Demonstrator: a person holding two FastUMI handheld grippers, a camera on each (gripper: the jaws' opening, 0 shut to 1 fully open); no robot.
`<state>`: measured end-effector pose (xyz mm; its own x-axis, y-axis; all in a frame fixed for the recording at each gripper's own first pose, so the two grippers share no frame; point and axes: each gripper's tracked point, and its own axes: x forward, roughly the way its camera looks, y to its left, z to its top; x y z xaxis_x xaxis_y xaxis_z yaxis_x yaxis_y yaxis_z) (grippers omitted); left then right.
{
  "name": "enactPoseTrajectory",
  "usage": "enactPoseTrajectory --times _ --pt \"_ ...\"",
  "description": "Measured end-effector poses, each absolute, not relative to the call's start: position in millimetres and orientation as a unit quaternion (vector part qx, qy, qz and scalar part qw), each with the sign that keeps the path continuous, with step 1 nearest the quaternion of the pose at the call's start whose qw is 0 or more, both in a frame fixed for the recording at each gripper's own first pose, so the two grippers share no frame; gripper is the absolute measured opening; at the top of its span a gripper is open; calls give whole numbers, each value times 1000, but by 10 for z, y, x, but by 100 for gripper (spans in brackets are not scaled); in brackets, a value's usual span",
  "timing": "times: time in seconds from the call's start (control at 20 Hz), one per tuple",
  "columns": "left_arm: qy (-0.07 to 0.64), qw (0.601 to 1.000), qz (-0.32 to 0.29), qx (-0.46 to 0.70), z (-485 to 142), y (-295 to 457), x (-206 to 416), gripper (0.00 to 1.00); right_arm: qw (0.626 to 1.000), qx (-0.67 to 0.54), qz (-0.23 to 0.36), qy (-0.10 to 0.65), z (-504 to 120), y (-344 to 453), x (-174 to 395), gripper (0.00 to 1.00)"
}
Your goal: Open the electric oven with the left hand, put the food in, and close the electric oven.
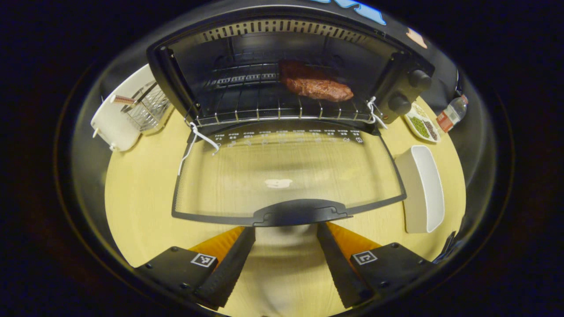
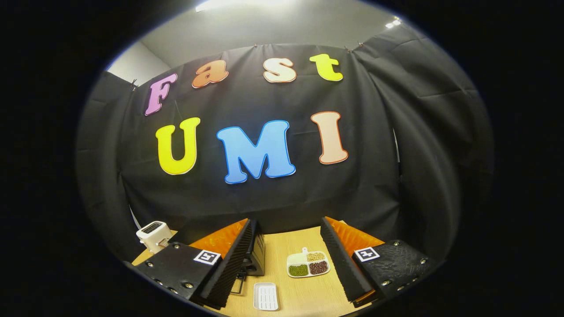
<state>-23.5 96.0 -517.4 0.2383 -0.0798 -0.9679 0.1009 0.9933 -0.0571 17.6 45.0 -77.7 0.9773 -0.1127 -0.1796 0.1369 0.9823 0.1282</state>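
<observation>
Left gripper (image 1: 285, 264): I hold it spread wide, gripping nothing, just short of the door handle (image 1: 296, 212).
Oven door (image 1: 286, 174): folded fully down over the table (image 1: 132, 207).
Meat (image 1: 315, 83): on the rack (image 1: 282, 110) inside the electric oven (image 1: 286, 66), right of middle.
Right gripper (image 2: 288, 264): wide, empty, high above the table's far edge.
White tray (image 1: 425, 189): beside the door's right edge.

Left gripper (image 1: 285, 264) sits low and level, fingers spread wide apart, gripping nothing. Right gripper (image 2: 288, 264) is held up higher, pointing toward the far side, fingers wide apart too, nothing between them.
</observation>
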Motion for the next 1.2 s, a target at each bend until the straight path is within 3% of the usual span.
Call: enactPoseTrajectory --times 0.1,0.2,0.25,0.35,0.5,0.55,0.65,0.75,0.9,1.0,1.15,1.2 --pt "613 788 -56 9 -5151 957 -240 99 992 69 -63 87 -770 433 162 95" --pt "605 794 -57 12 -5086 958 -243 93 992 70 -65 86 -773 406 155 95" --pt "601 797 -58 11 -5045 957 -243 99 991 72 -65 87 -787 400 149 95" --pt "594 803 -60 12 -4960 957 -245 93 991 77 -66 90 -809 393 148 95" --pt "579 813 -59 7 -4827 956 -238 96 990 78 -69 95 -810 395 142 95" --pt "574 816 -59 5 -4777 956 -236 93 990 77 -68 93 -797 406 137 95" --pt "566 823 -59 5 -4701 957 -220 99 991 78 -66 92 -792 408 156 95" --pt "560 827 -57 4 -4635 958 -212 93 990 81 -65 92 -801 418 168 95" --pt "550 833 -56 6 -4559 958 -186 96 990 84 -62 96 -820 438 193 95" --pt "547 835 -53 2 -4505 953 -174 93 990 87 -62 98 -834 435 205 95" --pt "534 844 -55 -1 -4389 938 -115 99 989 91 -65 99 -851 402 212 95" --pt "529 847 -55 -1 -4351 928 -101 96 989 91 -66 100 -859 396 212 95"
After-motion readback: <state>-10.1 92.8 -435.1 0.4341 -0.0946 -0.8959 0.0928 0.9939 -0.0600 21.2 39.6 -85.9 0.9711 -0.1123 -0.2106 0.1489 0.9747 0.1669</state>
